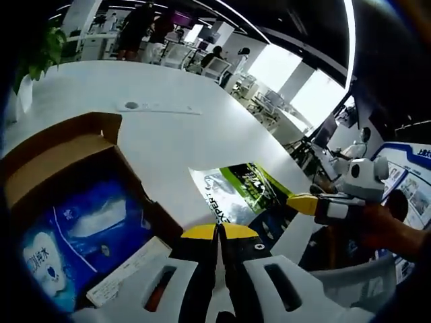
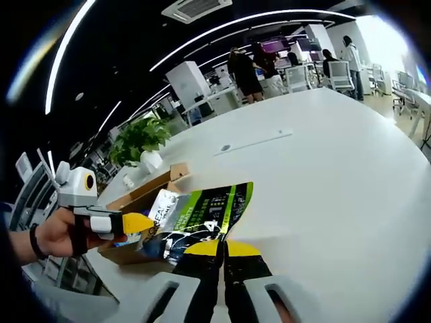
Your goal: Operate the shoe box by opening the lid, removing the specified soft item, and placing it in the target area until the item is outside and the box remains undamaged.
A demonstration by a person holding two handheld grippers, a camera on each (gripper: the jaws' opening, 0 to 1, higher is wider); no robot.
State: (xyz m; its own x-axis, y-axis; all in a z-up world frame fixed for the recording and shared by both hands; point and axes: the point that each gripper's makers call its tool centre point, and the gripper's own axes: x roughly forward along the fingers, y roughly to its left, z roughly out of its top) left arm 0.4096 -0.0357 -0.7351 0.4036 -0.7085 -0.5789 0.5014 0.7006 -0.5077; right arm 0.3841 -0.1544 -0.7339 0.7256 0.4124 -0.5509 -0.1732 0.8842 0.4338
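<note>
White and broad, the table [image 1: 168, 141] ran across an open office with ceiling light strips and people standing far off by desks. On it, in the right gripper view, the right gripper [image 2: 222, 247] had its yellow-tipped jaws pressed together on the near edge of a green, black and white soft packet [image 2: 202, 219], which was lifted off the table and hung just past the brown cardboard shoe box [image 2: 145, 192]. Beyond the box stood a potted plant [image 2: 143, 138] in a white pot, and farther along the table lay a flat strip with a small round socket [image 2: 225, 147] beside it. A hand [image 2: 57, 235] at the box's near side carried the other gripper, its yellow tip reaching toward the packet's corner. In the left gripper view, the left gripper [image 1: 219, 232] had its jaws closed together with nothing between them, hovering just beside the box's open corner. Inside the box lay a blue tissue pack [image 1: 87, 232] and a white paper card [image 1: 128, 269]; the lid flap [image 1: 64, 145] stood folded back. The packet [image 1: 236, 192] was outside the box, on the side away from the flap.
</note>
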